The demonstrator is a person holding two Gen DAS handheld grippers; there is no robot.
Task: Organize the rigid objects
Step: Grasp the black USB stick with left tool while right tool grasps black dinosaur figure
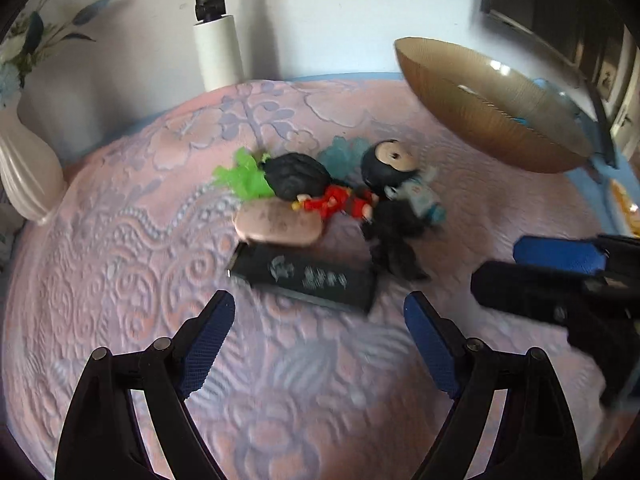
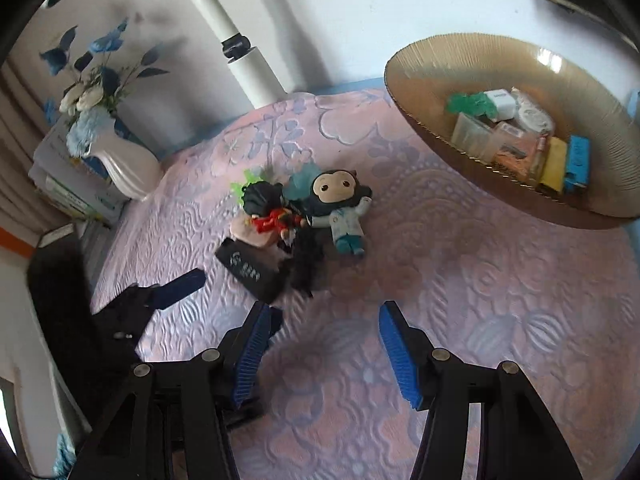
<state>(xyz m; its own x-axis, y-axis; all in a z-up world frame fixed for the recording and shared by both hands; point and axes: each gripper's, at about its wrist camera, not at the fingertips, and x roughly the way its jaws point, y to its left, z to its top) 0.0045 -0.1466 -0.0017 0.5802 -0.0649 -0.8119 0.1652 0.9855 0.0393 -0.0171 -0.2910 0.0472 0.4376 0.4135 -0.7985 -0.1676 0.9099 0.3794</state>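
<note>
I am lining both grippers up on the toy pile.

Left view: the left gripper (image 1: 320, 316) is hanging with jaws apart and empty, just short of the black box (image 1: 304, 278); I'm aiming to straddle its narrow sides. Right view: the right gripper (image 2: 322, 330) is also gaping, empty, near the doll (image 2: 340, 210); the bowl (image 2: 420, 52) is waiting, far right.

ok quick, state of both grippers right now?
Left gripper: open, empty, above the black box.
Right gripper: open, empty, over the pink cloth.

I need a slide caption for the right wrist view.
Open right claw above pink cloth, facing toy pile; filled bowl right.
</note>
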